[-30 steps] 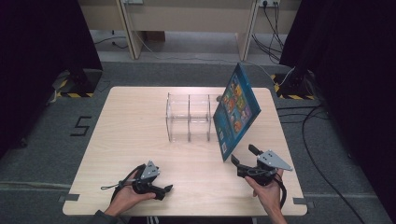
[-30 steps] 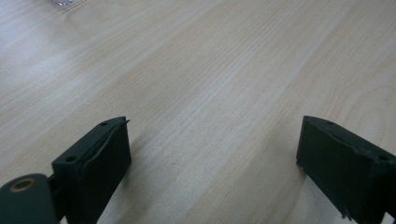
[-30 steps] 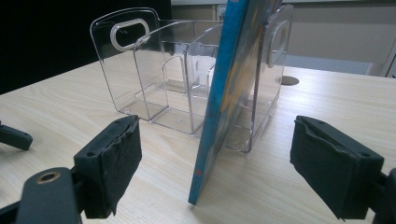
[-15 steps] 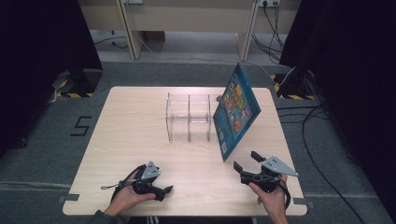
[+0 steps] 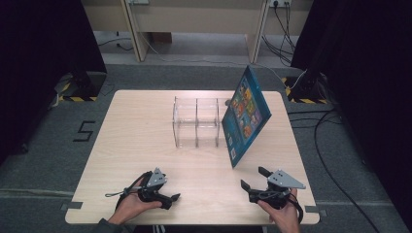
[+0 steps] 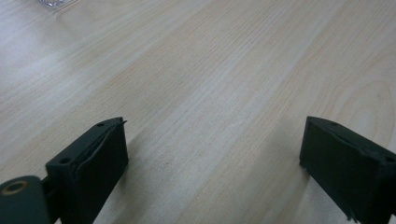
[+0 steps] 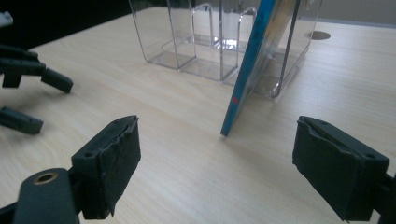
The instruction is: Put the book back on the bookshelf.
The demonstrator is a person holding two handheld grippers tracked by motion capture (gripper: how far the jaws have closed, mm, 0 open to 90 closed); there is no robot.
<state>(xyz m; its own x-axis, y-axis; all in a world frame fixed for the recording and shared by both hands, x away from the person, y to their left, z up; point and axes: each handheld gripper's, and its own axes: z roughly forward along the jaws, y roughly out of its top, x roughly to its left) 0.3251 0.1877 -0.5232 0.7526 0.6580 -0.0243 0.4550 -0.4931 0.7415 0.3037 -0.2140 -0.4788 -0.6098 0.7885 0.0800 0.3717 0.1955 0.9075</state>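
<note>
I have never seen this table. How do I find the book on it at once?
Start at the light wooden table and find the clear plastic organizer near its middle. The book stands on its lower edge at the organizer's right end, leaning against it. It is the one colourful thing there: a blue cover with small bright pictures.

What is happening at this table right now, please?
A person sits at a light wooden table with a black two-jaw gripper in each hand. The left gripper and the right gripper both rest near the front edge, jaws open and holding nothing. Farther back stands a clear plastic organiser with three compartments. A blue picture book with a colourful cover leans tilted against its right end, its lower edge on the table. Neither gripper touches it.
</note>
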